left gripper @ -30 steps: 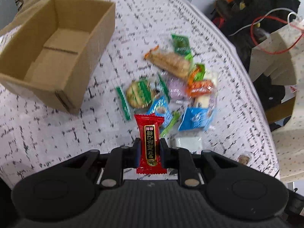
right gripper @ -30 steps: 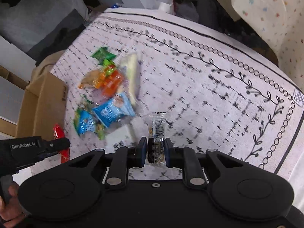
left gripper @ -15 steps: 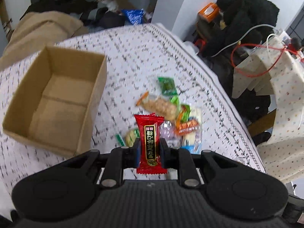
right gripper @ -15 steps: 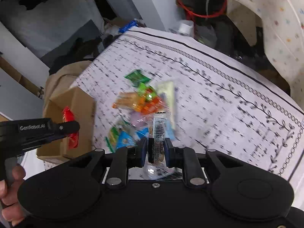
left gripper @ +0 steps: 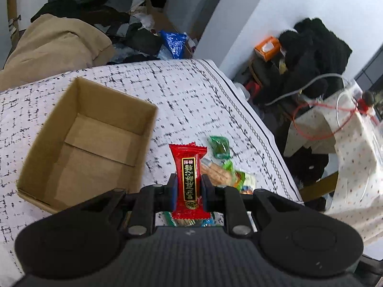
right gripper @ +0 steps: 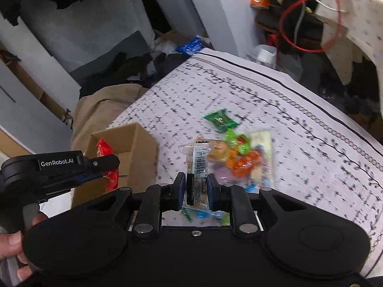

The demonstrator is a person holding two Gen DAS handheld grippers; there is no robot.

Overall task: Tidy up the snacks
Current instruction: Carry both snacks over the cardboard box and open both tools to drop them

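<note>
**Snacks held in both grippers, box waiting just ahead**

Snacks are pinched in both tools at once. Nearest, the left hand-held gripper (left gripper: 189, 192) has its jaws closed narrow on a red candy packet (left gripper: 188, 174), gripped by its lower half so the crimped top stands upright and clear of the pads. The right hand-held gripper (right gripper: 196, 189) is likewise clamped on a clear-wrapped snack bar (right gripper: 197, 167), held upright by its lower half, the printed barcode strip facing the camera.

Just beyond the left tool sits an open cardboard box (left gripper: 47, 143), flaps out of the way and nothing visible inside; from the right wrist view the red packet hangs in front of the box's rim, so I judge it is about to be dropped in. Holding each packet by one end leaves the other free to fall straight down when the jaws part.

Beside the box, the remaining snack pile (right gripper: 241, 157) lies loose on the tabletop (left gripper: 191, 91): green, orange and blue wrappers overlapping, with one green packet (right gripper: 220, 119) at its far edge.

Farther back are a tan garment (left gripper: 55, 45) and general clutter past the edge.
</note>
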